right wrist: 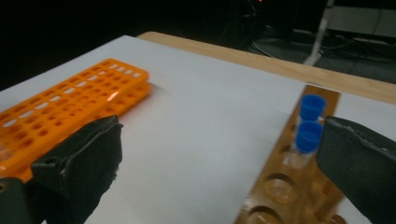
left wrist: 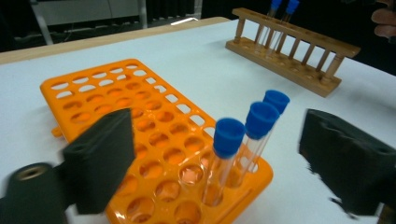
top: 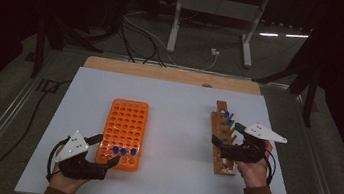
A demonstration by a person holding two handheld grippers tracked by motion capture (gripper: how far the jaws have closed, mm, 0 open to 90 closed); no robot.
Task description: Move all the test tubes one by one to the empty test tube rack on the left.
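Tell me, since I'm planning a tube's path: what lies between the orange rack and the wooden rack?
Nothing: between the orange rack and the wooden rack there is just bare white table, as the high view shows.

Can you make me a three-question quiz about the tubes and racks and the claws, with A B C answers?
1. Where do the two tubes farthest from the person stand?
A. in the orange rack
B. in the wooden rack
C. flat on the table

2. How many blue-capped tubes stand in the orange rack?
A. one
B. three
C. six

3. What is the left claw doing?
A. open, holding nothing
B. shut on a tube
C. shut on the rack

Answers: 1 B, two capped tubes stand at the far end of the wooden rack. 2 B, three blue caps rise at the near end of the orange rack. 3 A, the left claw has its jaws wide apart with nothing between them.
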